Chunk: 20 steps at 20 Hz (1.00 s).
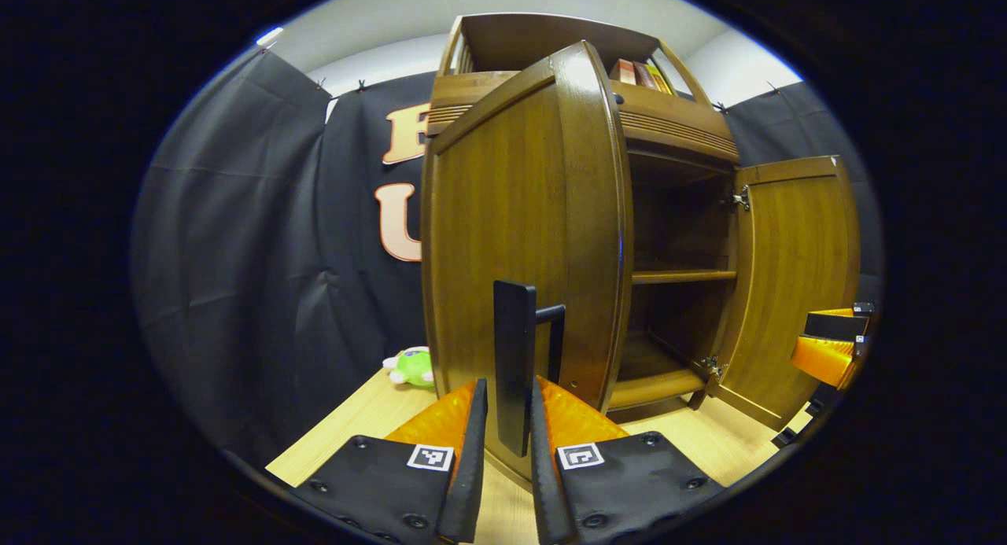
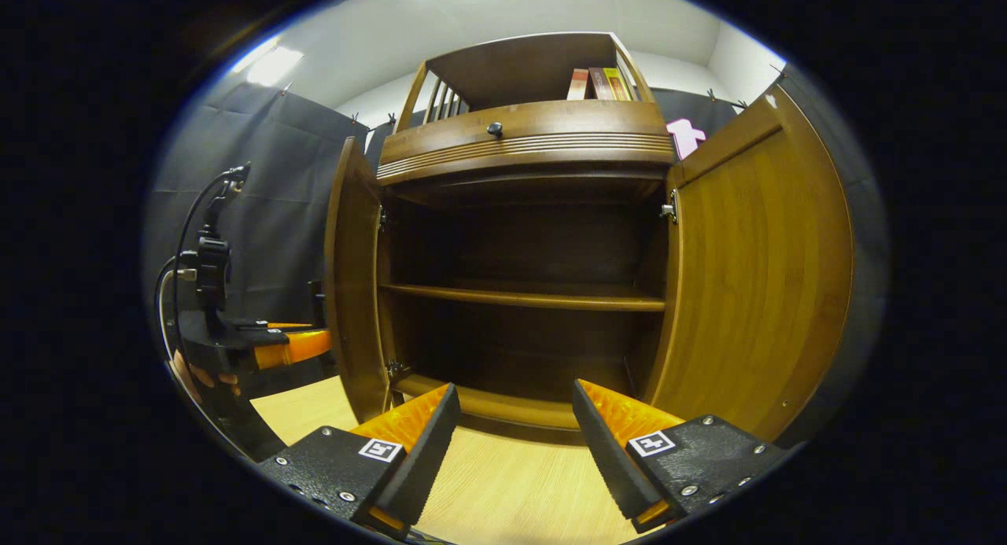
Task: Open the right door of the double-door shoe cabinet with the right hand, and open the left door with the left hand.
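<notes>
Cabinet: the double-door shoe cabinet (image 2: 519, 238) stands on a pale wooden floor (image 2: 503, 490), its dark shelves bare in the right gripper view; the middle shelf (image 2: 523, 295) runs across at the centre.
Right door: the right door (image 2: 759, 293) stands swung wide at 3 o'clock in the right gripper view; that half of the task reads as done.
Left door: the left door (image 1: 519, 238) is swung well out, its face filling the centre of the left gripper view; its black handle (image 1: 515, 364) sits at 6 o'clock.
Left gripper: the left gripper (image 1: 507, 443) has its jaws drawn close around the handle, one finger on either side; whether both pads press on it cannot be told.
Right gripper: the right gripper (image 2: 511, 439) hangs at 6 o'clock before the open cabinet, jaws spread wide and empty.
Step in hand: judged the last one, drawing the left door out to full swing.
Next move: likely a little more pull along the door's arc, then letting go of the handle.
Around: books (image 2: 599, 83) stand on the top shelf at 12 o'clock; a drawer knob (image 2: 494, 128) just below; a green plush toy (image 1: 413, 366) lies on the floor at 8 o'clock in the left gripper view, beside the door.
In the way: the toy lies near the door's outward path and could be brushed if the swing goes far; otherwise nothing seems to block it.
</notes>
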Each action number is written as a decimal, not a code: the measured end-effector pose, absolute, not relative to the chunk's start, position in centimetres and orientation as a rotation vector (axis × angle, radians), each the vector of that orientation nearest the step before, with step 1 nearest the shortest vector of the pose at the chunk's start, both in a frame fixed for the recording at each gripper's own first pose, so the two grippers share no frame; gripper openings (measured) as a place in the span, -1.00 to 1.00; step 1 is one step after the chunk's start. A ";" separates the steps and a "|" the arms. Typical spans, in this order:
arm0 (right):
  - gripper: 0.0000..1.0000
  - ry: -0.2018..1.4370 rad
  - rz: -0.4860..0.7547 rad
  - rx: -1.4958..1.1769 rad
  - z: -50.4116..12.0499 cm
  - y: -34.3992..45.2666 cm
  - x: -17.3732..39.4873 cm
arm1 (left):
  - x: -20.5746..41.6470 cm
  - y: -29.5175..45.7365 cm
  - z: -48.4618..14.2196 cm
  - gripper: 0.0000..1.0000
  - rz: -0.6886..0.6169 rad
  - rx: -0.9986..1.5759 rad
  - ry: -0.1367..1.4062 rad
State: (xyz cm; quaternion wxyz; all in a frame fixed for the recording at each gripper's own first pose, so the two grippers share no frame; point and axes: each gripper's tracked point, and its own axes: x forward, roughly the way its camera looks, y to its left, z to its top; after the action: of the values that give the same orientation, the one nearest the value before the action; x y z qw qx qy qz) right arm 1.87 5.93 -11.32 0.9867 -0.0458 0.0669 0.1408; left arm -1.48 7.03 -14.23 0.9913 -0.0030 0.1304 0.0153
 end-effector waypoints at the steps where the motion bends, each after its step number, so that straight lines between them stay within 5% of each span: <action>1: 0.78 0.130 0.286 -0.093 -11.2 6.3 2.0 | -1.8 7.7 -14.1 -0.37 0.036 -0.008 0.259; 5: 0.78 0.137 0.296 -0.106 -11.7 7.4 2.9 | -2.9 11.1 -14.6 -0.60 0.059 0.043 0.251; 9: 0.78 0.137 0.299 -0.101 -11.8 8.8 3.8 | -3.2 14.2 -14.9 -0.60 0.055 0.020 0.252; 14: 0.78 0.147 0.304 -0.078 -12.1 10.5 4.2 | -3.1 18.6 -15.6 -0.95 0.034 -0.018 0.242; 20: 0.78 0.172 0.297 -0.068 -12.9 11.8 4.8 | -2.6 21.7 -15.6 -0.81 -0.097 -0.024 0.238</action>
State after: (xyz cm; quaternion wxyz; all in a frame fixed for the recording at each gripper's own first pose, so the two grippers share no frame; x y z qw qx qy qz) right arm 4.77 11.83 -12.89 0.9847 -0.0338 0.0855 0.1479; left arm -2.64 21.71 -15.63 0.9917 -0.0118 0.1187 -0.0483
